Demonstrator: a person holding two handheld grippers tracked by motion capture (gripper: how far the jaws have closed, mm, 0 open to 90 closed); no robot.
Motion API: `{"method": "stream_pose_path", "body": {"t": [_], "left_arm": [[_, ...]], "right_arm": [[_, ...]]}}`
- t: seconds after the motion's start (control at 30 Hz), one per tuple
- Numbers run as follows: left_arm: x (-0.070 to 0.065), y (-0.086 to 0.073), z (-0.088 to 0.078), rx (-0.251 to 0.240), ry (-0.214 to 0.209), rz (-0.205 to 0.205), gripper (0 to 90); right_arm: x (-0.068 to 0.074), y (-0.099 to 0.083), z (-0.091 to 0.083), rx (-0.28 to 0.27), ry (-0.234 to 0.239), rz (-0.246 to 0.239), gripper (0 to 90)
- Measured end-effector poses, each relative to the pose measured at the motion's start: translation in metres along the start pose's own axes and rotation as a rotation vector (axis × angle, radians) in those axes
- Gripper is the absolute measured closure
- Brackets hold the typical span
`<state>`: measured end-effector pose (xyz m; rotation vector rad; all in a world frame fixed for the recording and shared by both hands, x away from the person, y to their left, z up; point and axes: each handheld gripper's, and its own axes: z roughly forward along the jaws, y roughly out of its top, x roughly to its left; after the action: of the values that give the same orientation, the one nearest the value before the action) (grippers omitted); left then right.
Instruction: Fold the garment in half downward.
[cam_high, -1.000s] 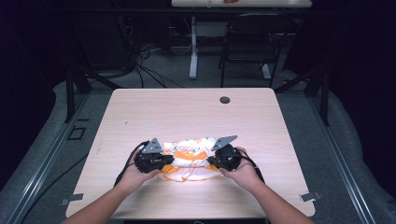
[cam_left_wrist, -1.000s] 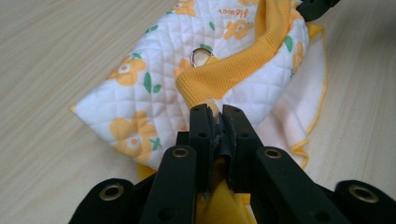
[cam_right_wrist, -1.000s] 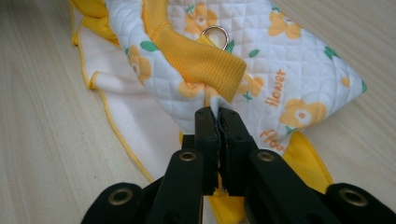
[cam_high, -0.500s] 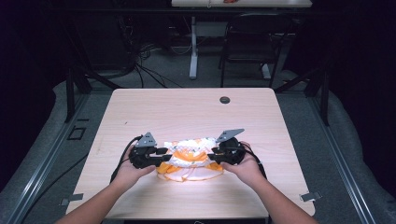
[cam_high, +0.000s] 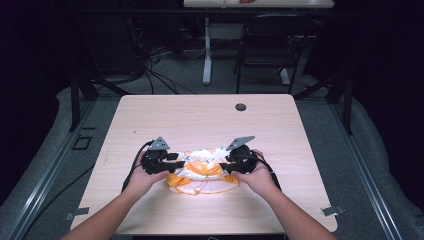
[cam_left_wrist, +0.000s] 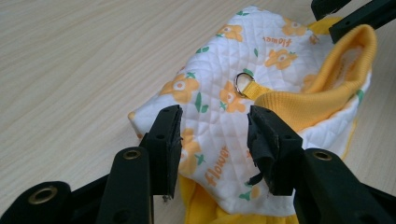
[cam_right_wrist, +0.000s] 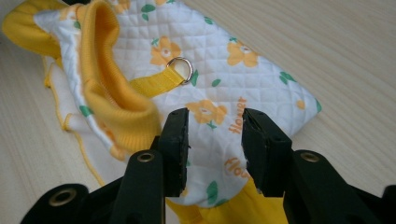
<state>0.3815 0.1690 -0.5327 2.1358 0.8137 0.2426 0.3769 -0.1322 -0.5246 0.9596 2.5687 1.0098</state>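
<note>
Two grippers flank a small quilted garment (cam_high: 202, 172) that lies near the table's (cam_high: 200, 115) front edge, about midway across. The left gripper (cam_high: 176, 160) sits at the garment's left end, the right gripper (cam_high: 224, 167) at its right end — each held in a hand. In the left gripper view the jaws stand apart with white floral quilting between them, gripping nothing; the right gripper view shows the same, its jaws open over the fabric. A yellow ribbed collar (cam_right_wrist: 112, 100) stands up beside a metal ring (cam_right_wrist: 180, 68) on a yellow strap. Bare wood spreads wide behind the garment up to a dark grommet (cam_high: 241, 107) near the far edge — and to both sides.
</note>
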Motion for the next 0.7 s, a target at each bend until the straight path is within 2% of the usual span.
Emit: {"method": "stream_pose_path", "body": {"t": [0.13, 0.3, 0.5, 0.7], "left_arm": [[-0.007, -0.004, 0.000, 0.004, -0.021, 0.015, 54.0], [-0.016, -0.016, 0.000, 0.027, -0.048, 0.036, 52.2], [-0.023, -0.025, 0.003, 0.053, -0.042, 0.077, 49.8], [-0.026, -0.031, 0.006, 0.066, -0.046, 0.091, 46.2]], "right_arm": [[0.005, -0.003, 0.000, 0.013, 0.025, -0.012, 61.0], [0.016, -0.013, 0.002, 0.032, 0.038, -0.053, 60.9], [0.019, -0.024, 0.002, 0.043, 0.059, -0.054, 60.0], [0.020, -0.031, 0.005, 0.052, 0.066, -0.051, 59.2]]}}
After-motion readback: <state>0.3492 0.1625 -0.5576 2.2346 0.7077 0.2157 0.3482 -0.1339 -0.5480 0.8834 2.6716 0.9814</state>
